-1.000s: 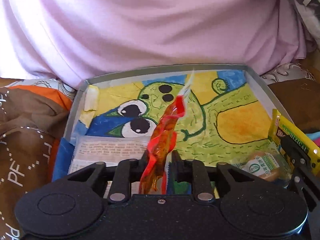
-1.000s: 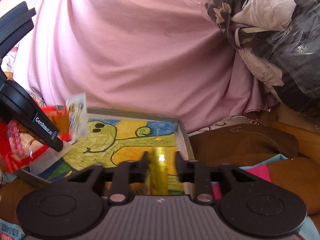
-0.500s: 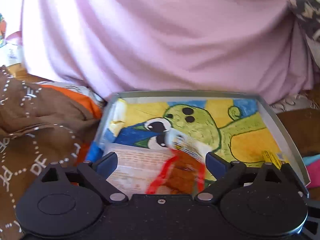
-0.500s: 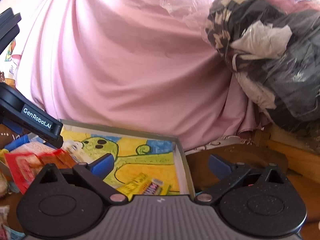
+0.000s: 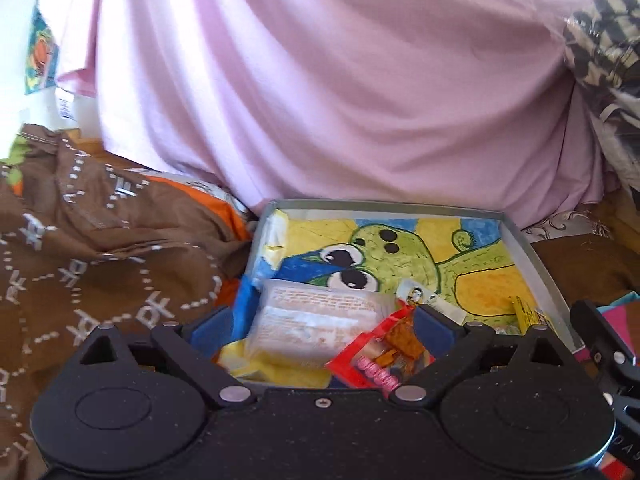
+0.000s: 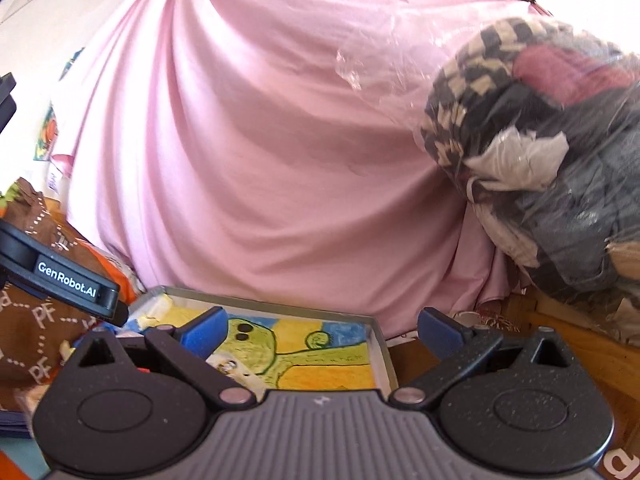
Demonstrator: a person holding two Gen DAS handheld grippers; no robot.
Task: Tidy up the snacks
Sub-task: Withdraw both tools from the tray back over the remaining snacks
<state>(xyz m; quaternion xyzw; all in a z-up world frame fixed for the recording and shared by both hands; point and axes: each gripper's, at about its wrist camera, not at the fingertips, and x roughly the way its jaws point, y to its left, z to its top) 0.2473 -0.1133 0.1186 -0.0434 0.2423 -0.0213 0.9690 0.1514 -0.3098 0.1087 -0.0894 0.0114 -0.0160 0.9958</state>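
A grey box (image 5: 536,258) lined with a green cartoon drawing lies in front of me; its far rim also shows in the right wrist view (image 6: 280,304). Inside lie a red snack packet (image 5: 380,354), a pale wrapped snack (image 5: 316,320) and a yellow snack bar (image 5: 528,314) by the right wall. My left gripper (image 5: 322,330) hangs open just above the red packet and pale snack, holding nothing. My right gripper (image 6: 322,330) is open and empty, raised over the box's near right corner. The left gripper's body (image 6: 60,284) shows at the left of the right wrist view.
A pink sheet (image 5: 340,92) drapes behind the box. Brown patterned fabric (image 5: 88,248) bunches on the left. A clear bag of dark clothes (image 6: 540,152) fills the upper right. Wood and pink-teal cloth (image 5: 624,308) sit right of the box.
Both grippers went from shut to open: the left let the red packet drop into the box, the right released the yellow bar. Both have since pulled back and up.
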